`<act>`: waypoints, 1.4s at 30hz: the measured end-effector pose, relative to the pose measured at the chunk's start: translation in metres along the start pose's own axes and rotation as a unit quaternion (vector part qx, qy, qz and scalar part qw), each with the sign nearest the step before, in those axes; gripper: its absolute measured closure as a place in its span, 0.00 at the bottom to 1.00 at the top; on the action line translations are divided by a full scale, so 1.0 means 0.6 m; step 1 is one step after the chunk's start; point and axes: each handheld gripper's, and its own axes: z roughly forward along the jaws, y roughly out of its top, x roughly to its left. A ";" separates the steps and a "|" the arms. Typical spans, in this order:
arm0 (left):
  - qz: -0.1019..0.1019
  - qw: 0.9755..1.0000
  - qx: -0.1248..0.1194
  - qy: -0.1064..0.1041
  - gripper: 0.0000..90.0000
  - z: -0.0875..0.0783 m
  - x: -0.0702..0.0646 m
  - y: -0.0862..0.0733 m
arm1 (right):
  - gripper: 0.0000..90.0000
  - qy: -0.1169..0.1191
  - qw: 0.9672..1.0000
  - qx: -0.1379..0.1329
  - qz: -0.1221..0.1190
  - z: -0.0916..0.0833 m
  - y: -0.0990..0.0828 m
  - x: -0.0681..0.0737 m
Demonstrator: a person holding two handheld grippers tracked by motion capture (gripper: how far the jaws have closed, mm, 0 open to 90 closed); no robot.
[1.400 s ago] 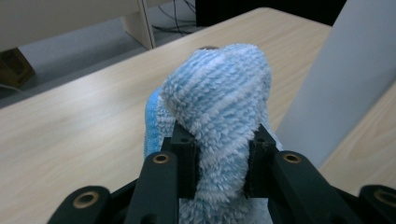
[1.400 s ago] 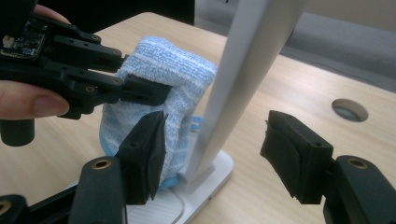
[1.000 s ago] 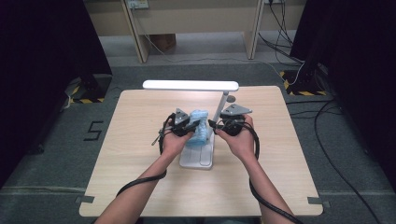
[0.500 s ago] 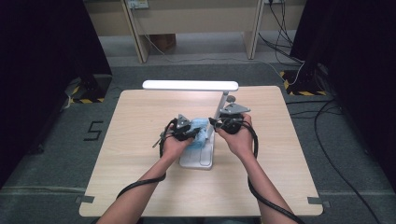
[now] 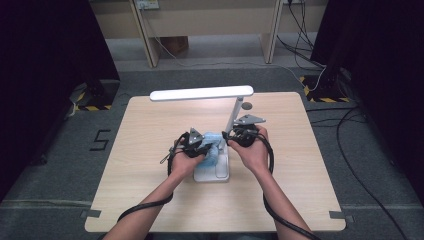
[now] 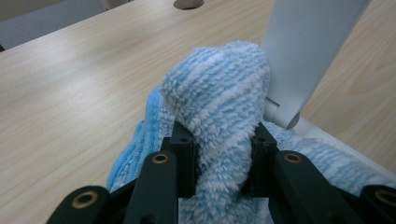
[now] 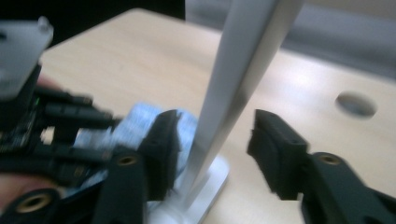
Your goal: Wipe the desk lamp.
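A white desk lamp (image 5: 201, 93) stands mid-table on a flat base (image 5: 215, 174). My left gripper (image 5: 200, 145) is shut on a fluffy blue-and-white cloth (image 5: 212, 150) that rests on the base. In the left gripper view the cloth (image 6: 219, 93) bulges up between the jaws of the left gripper (image 6: 218, 140), right beside the lamp stem (image 6: 308, 46). My right gripper (image 5: 231, 136) straddles the stem (image 7: 238, 70). The right gripper (image 7: 215, 130) has just been opening its jaws with the stem between them. One jaw is near the stem and a gap shows on the other side.
A round hole (image 5: 246, 105) lies in the wooden tabletop (image 5: 310, 165) behind the lamp stem. The lamp head spans the table's far middle. Cables (image 5: 350, 150) trail over the grey floor to the right, and wooden furniture legs (image 5: 145, 35) stand beyond the table.
Both hands stay at the lamp. The left gripper and its cloth have edged slightly nearer over the base. The right gripper remains around the stem.
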 end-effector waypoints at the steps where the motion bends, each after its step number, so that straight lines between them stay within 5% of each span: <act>1: -0.002 1.000 -0.001 -0.001 0.78 0.001 0.001 -0.001 | 0.55 0.007 1.000 0.018 0.004 0.001 -0.009 0.003; 3: 0.001 1.000 0.001 -0.002 0.78 0.002 0.001 -0.002 | 0.71 0.034 0.996 0.081 0.003 0.005 -0.042 0.012; 7: 0.005 1.000 0.007 -0.001 0.78 0.003 0.000 -0.001 | 0.87 0.050 0.990 0.130 0.005 0.016 -0.071 0.017; 13: 0.008 1.000 0.010 0.003 0.78 0.005 -0.002 0.000 | 0.92 0.071 0.985 0.157 0.006 0.039 -0.098 0.027; 31: 0.014 1.000 0.009 0.007 0.78 -0.009 -0.017 -0.009 | 1.00 0.064 0.987 0.141 0.038 0.037 -0.110 0.029; 42: 0.023 1.000 0.014 -0.013 0.78 -0.037 -0.040 -0.027 | 1.00 0.060 0.988 0.133 0.055 0.037 -0.113 0.027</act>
